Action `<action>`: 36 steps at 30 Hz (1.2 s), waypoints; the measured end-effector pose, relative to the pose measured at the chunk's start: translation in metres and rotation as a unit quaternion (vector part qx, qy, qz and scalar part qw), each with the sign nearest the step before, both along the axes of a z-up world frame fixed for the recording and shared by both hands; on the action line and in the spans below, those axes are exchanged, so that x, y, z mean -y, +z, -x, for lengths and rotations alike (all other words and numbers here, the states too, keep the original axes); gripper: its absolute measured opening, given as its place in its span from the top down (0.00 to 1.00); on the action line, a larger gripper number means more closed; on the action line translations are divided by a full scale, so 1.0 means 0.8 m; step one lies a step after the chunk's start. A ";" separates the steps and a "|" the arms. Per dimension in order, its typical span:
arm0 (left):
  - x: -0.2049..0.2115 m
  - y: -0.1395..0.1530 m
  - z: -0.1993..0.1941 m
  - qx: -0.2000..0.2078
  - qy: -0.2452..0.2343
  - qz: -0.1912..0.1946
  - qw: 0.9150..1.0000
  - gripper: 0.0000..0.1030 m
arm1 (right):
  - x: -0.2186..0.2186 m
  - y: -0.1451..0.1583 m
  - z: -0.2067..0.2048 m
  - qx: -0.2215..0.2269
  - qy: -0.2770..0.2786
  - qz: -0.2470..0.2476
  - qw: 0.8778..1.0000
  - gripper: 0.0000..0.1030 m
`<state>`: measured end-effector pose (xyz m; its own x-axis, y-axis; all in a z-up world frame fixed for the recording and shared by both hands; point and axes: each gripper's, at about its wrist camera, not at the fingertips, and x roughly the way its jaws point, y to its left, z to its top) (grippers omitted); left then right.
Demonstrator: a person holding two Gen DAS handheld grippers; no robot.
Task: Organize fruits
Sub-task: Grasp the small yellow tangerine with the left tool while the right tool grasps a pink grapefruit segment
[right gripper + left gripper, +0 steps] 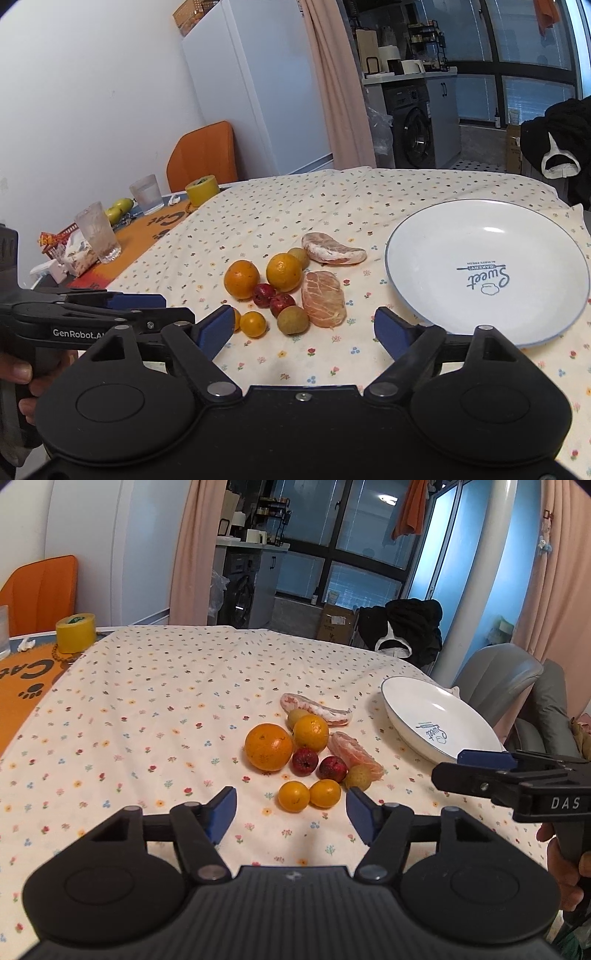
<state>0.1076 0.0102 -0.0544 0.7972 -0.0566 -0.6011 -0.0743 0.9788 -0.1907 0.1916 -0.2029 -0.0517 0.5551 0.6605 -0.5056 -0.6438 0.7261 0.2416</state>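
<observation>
A cluster of fruit lies on the flowered tablecloth: a large orange, a smaller orange, two dark red fruits, two small yellow citrus, brownish round fruits and two peeled pomelo segments. An empty white plate sits to the right. My left gripper hangs open just short of the small citrus. My right gripper is open, near the fruit and plate, holding nothing.
At the far left stand a yellow tape roll, two glasses, pears and packets on an orange mat. An orange chair is behind. A grey chair with dark clothes is past the plate.
</observation>
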 end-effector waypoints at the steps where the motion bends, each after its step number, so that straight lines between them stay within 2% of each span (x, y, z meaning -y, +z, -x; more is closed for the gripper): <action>1: 0.000 -0.002 -0.004 0.000 -0.001 -0.001 1.000 0.38 | -0.003 -0.002 -0.003 -0.001 0.001 0.001 1.000 0.27; 4: 0.000 -0.009 -0.018 -0.006 -0.002 0.001 1.000 0.43 | -0.007 -0.007 -0.014 -0.010 -0.002 0.000 1.000 0.31; 9: -0.004 -0.022 -0.037 -0.018 0.004 0.007 1.000 0.56 | -0.017 -0.015 -0.029 -0.017 0.001 0.002 1.000 0.40; 17: -0.008 -0.037 -0.051 -0.030 0.008 0.021 0.999 0.64 | -0.031 -0.027 -0.045 -0.021 -0.001 0.012 1.000 0.44; 19: -0.007 -0.042 -0.056 -0.035 0.011 0.024 0.999 0.66 | -0.037 -0.030 -0.049 -0.021 0.002 0.016 1.000 0.50; 23: -0.007 -0.044 -0.060 -0.031 0.020 0.019 0.999 0.77 | -0.043 -0.034 -0.055 -0.024 0.002 0.019 1.000 0.52; 36: -0.027 -0.039 -0.049 -0.029 0.044 0.034 0.998 0.77 | -0.075 -0.037 -0.068 0.000 -0.003 0.053 0.999 0.52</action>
<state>0.1466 0.0314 -0.0858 0.7651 -0.0311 -0.6432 -0.1716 0.9529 -0.2502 0.2458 -0.1426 -0.0810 0.5590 0.5992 -0.5731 -0.6390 0.7518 0.1627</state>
